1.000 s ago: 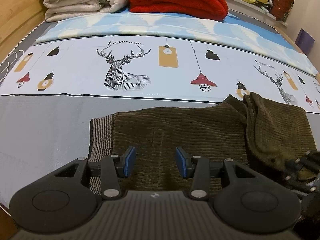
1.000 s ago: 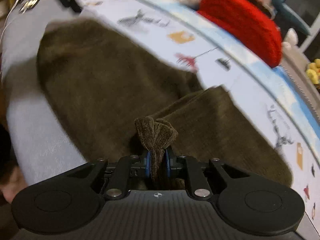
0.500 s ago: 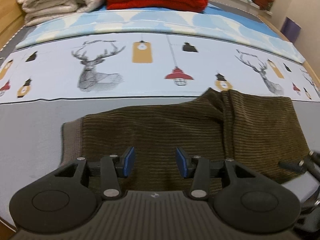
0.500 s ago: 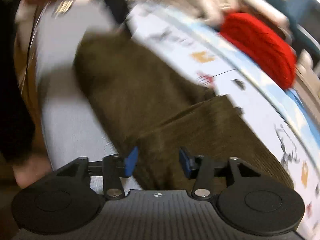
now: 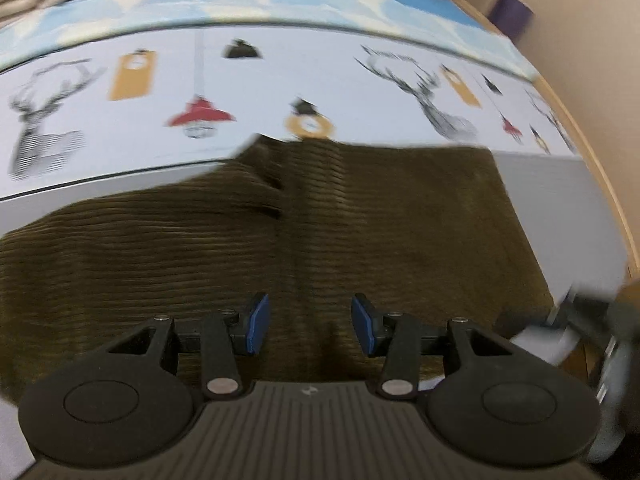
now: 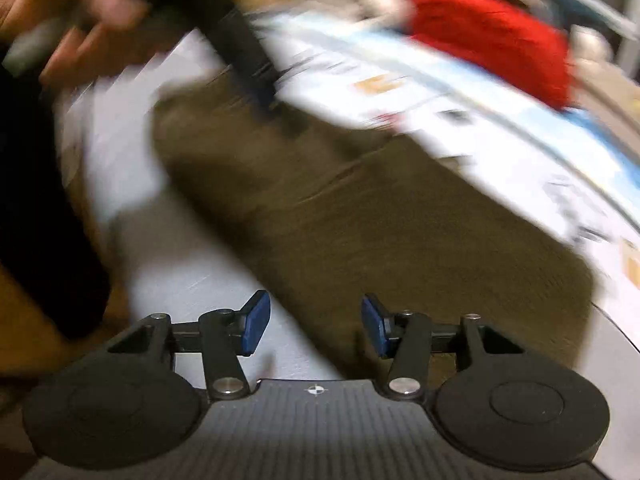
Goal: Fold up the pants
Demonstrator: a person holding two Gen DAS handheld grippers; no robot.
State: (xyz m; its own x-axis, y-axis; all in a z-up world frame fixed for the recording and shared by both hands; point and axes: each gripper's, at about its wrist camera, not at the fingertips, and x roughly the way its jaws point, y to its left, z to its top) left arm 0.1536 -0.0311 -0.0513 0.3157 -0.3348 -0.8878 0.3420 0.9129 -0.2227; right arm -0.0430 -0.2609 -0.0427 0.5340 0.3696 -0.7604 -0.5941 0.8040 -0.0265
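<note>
A bed sheet printed with deer and lamps (image 5: 248, 80) is spread under the brown ribbed pants (image 5: 360, 220). A red blanket (image 6: 492, 40) is piled behind. The left gripper (image 5: 306, 324) and right gripper (image 6: 316, 324) are held wide apart over the pants, holding nothing.

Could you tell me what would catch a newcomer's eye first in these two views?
The dark olive corduroy pants spread flat across the bed fill the middle of both views, with a fold line running up their centre. Behind them lies the pale sheet printed with deer and lamps, and a red blanket sits at the far end. Both the left gripper and right gripper are open and empty.
</note>
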